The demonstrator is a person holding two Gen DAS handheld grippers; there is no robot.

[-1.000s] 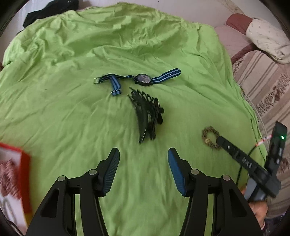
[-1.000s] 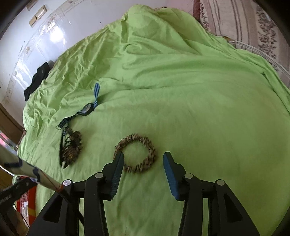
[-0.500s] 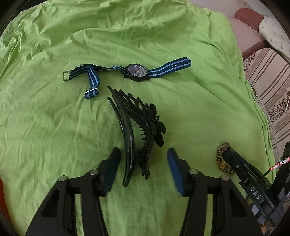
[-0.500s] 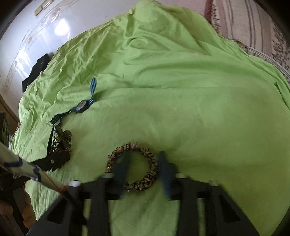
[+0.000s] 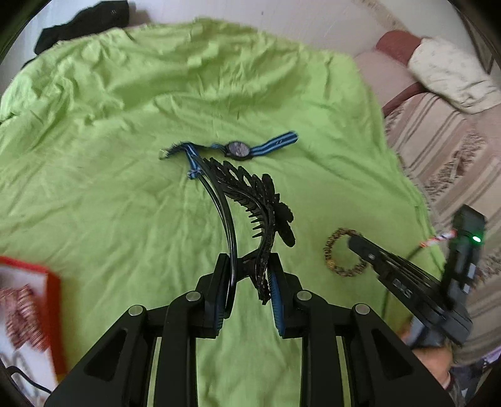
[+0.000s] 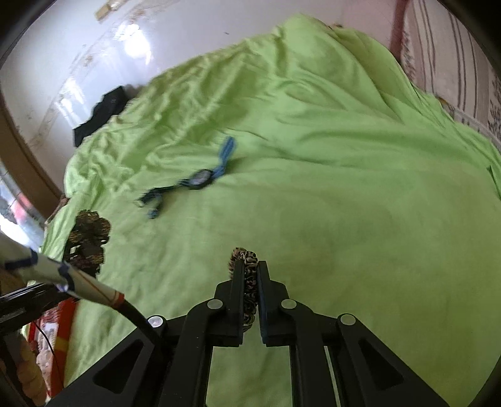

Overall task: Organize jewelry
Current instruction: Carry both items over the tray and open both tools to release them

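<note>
My left gripper (image 5: 249, 269) is shut on the near end of a large black hair claw clip (image 5: 250, 200) and holds it above the green sheet (image 5: 125, 125). My right gripper (image 6: 250, 272) is shut on a leopard-print scrunchie (image 6: 249, 281), pinched flat between the fingers; it also shows in the left wrist view (image 5: 341, 253). A watch with a blue striped strap (image 5: 238, 148) lies flat on the sheet beyond the clip, and shows in the right wrist view (image 6: 200, 178). The clip appears at the left of the right wrist view (image 6: 89, 238).
A red-edged box (image 5: 28, 313) with patterned contents sits at the near left. A dark garment (image 5: 81, 23) lies at the sheet's far edge. A striped sofa with cushions (image 5: 444, 109) borders the right side.
My left gripper closed on the claw clip and lifted it. My right gripper closed on the scrunchie and raised it off the sheet.
</note>
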